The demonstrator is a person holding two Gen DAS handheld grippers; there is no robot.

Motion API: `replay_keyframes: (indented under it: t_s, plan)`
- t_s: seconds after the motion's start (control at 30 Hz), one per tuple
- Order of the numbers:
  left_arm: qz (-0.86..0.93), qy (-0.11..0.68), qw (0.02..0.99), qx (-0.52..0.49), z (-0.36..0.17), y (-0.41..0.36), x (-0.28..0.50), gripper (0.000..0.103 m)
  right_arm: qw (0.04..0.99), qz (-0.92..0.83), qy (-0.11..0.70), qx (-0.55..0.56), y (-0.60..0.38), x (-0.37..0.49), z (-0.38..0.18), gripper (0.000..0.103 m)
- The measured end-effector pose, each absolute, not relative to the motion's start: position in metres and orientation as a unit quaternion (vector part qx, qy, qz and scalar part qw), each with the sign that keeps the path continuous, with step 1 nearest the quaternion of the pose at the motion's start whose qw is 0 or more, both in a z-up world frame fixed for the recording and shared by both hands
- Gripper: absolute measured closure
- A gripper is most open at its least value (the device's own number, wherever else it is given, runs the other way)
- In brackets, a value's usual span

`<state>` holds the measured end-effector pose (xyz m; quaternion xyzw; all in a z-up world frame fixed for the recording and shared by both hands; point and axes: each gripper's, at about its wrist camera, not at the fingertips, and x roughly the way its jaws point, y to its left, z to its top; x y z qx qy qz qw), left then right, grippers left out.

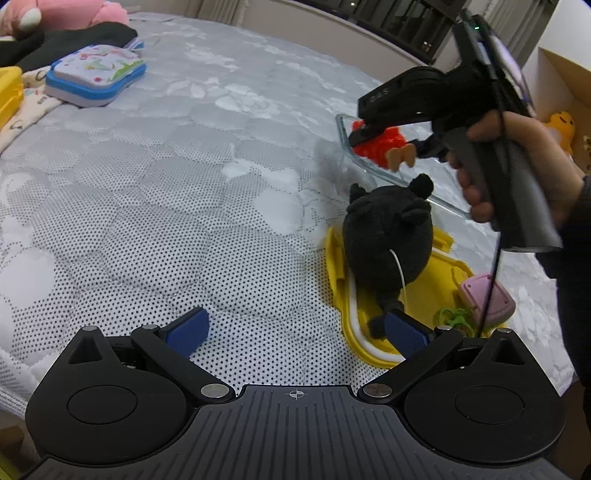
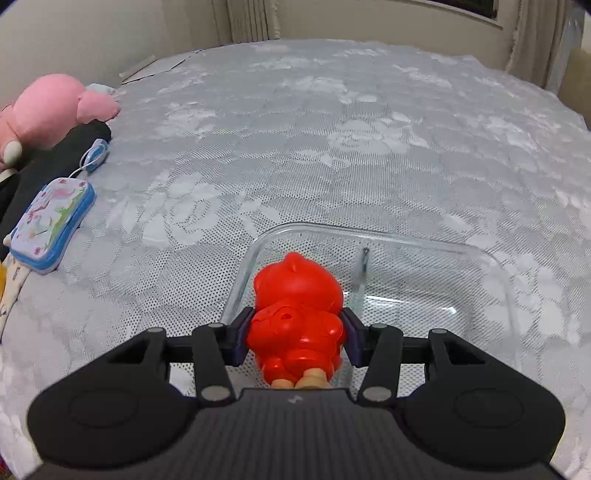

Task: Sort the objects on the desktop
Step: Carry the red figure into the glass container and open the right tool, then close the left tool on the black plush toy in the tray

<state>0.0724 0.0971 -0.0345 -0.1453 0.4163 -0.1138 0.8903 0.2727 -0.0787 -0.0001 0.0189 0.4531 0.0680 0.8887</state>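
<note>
1. The step in hand looked like placing: the right gripper [image 2: 295,332] carried a red toy figure [image 2: 297,317] over a clear glass tray [image 2: 498,273] on the bed [image 2: 295,129].
2. Next, it likely needed lowering into the tray, then release.
3. Its fingers [image 2: 240,338] were clamped on the figure's sides.
4. The left gripper [image 1: 295,332] hung spread and empty near a black plush [image 1: 388,236] on a yellow lid [image 1: 458,269].

A home bedroom — quilted mattress [image 2: 332,147], curtains [image 2: 251,18], pink plush toy [image 2: 55,110].
</note>
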Motion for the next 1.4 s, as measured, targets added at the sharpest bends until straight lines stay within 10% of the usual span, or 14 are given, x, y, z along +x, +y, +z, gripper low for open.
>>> replay_keyframes:
  t_s: [0.63, 1.4]
  plan:
    - [-0.091, 0.426, 0.894, -0.102, -0.033, 0.080, 0.072, 0.000, 0.884, 0.118, 0.448, 0.062, -0.107, 0.242, 0.015, 0.049]
    - [-0.077, 0.388, 0.914, 0.090, -0.001, -0.021, 0.082, 0.000, 0.956, 0.068, 0.259, 0.123, -0.240, 0.057, 0.002, 0.025]
